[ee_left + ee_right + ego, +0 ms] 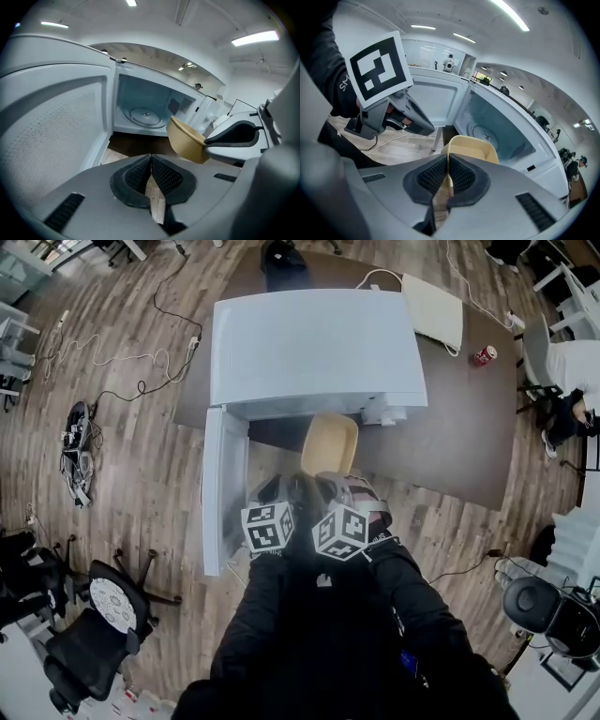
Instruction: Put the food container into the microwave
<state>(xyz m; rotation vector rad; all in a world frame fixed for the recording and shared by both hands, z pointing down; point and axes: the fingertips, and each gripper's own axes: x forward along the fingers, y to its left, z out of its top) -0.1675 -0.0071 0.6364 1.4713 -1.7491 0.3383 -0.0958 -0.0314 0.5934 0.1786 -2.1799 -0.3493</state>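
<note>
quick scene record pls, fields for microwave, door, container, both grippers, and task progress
microwave: white, on a dark table
door: swung fully open on the person's left
cavity: nothing in it but the glass turntable
food container: tan, held in the air in front of the open cavity, not yet inside
right gripper: jaws closed on the container's rim
left gripper: jaws together, nothing between them
other: red can on the table
progress: door open, container not yet placed
</note>
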